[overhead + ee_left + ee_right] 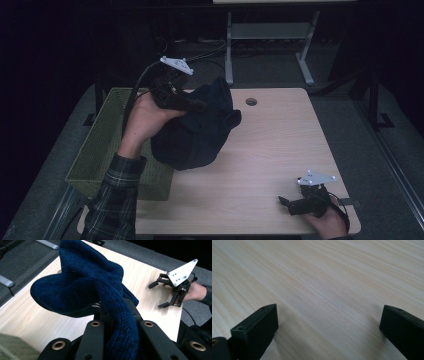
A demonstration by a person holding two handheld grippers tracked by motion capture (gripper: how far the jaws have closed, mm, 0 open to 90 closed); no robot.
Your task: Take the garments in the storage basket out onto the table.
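Left tongs (192, 106), upper left of the high view, clamped on my dark blue knit hat (197, 130); hat hangs off the jaws above the table's (270, 150) left edge, just right of the green basket (107, 135). In the left gripper view the knit bunches between the jaws. Right tongs (286, 204), lower right, jaws wide, nothing between them, low over bare wood.
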